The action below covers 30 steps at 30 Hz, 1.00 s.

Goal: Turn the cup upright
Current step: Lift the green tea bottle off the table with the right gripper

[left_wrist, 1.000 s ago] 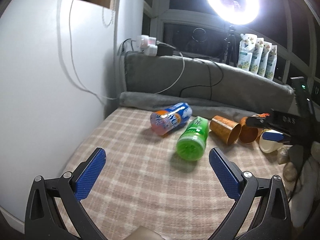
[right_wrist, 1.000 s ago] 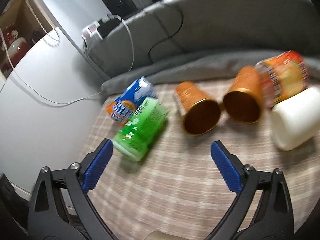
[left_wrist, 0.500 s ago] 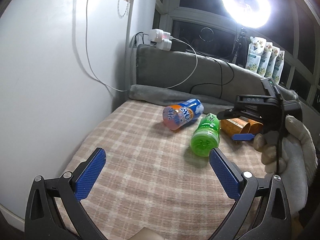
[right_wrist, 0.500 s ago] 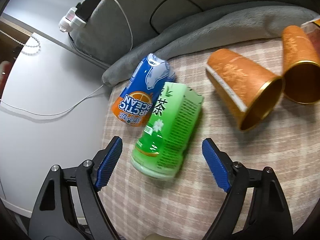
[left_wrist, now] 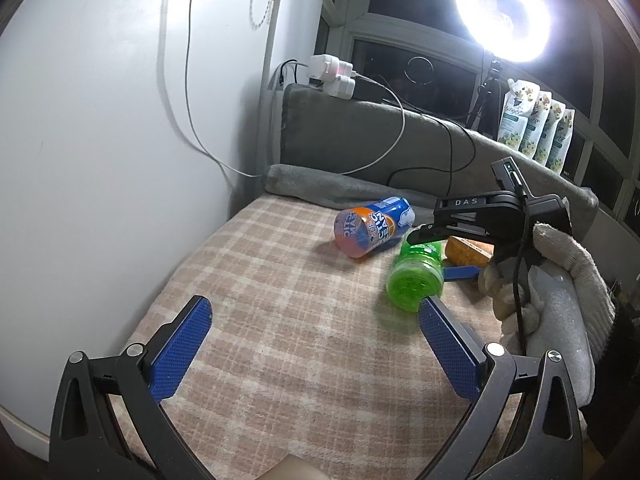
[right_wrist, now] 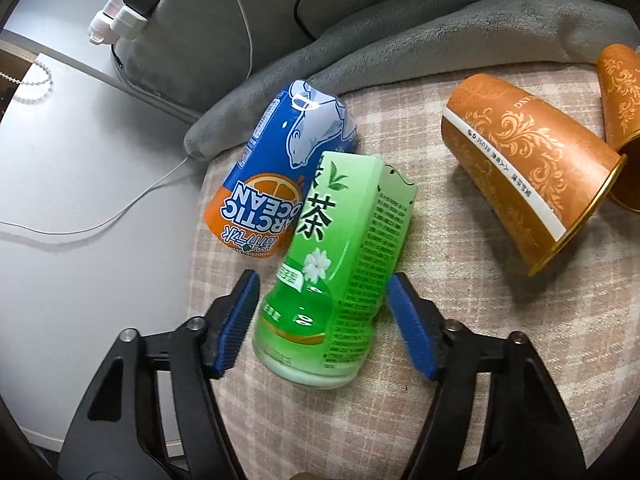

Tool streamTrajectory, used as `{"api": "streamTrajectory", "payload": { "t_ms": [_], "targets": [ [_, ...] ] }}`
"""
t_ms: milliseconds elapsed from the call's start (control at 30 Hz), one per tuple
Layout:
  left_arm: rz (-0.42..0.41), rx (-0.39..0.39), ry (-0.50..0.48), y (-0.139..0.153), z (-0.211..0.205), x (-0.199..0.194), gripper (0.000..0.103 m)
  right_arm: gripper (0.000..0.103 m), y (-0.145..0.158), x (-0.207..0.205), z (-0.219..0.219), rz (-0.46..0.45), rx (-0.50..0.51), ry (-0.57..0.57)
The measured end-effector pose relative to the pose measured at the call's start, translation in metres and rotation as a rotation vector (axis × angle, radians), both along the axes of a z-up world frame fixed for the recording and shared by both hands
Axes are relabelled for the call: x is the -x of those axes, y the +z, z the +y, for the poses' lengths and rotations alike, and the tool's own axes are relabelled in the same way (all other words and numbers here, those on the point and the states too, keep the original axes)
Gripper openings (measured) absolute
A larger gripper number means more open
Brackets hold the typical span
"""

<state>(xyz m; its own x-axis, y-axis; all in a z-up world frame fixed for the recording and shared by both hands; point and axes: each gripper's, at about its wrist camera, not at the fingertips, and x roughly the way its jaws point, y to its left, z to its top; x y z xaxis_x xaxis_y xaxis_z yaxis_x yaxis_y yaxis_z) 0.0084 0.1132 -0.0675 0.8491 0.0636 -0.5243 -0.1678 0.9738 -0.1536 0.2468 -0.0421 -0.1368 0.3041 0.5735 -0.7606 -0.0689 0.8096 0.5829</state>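
Note:
A green tea cup [right_wrist: 336, 264] lies on its side on the checked cloth, its base toward me; it also shows in the left wrist view [left_wrist: 416, 276]. My right gripper [right_wrist: 324, 320] is open, its two blue pads on either side of the green cup's lower end, close to it but apart. A blue and orange Arctic Ocean cup [right_wrist: 276, 176] lies on its side against the green one. My left gripper [left_wrist: 316, 344] is open and empty, low over the cloth in front of the cups. The right gripper [left_wrist: 448, 248] and gloved hand show in the left wrist view.
Two orange patterned paper cups [right_wrist: 528, 184] lie on their sides at the right. A grey blanket roll [right_wrist: 400, 32] and cushion run along the back with cables and chargers [left_wrist: 332, 76]. A white panel [left_wrist: 100, 140] stands at the left. A ring light [left_wrist: 504, 16] shines behind.
My right gripper has moved down and forward around the green cup and its jaws have narrowed. The left gripper has hardly moved.

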Motion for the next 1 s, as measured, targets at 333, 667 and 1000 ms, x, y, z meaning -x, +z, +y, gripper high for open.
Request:
{"api": "streamTrajectory", "payload": {
  "t_ms": [333,667,1000],
  "targets": [
    [0.005,0.002,-0.006,0.0,-0.003,0.001,0.102,0.061,0.0,-0.005,0.003,0.006,0.011,0.028],
    [-0.005,-0.007,0.002,0.003,-0.004,0.006,0.102,0.062,-0.005,-0.01,0.024,-0.003,0.018,0.069],
    [0.0,-0.006,0.009,0.003,-0.001,0.006,0.102,0.061,0.01,0.008,0.011,-0.016,-0.034,0.12]
  ]
}}
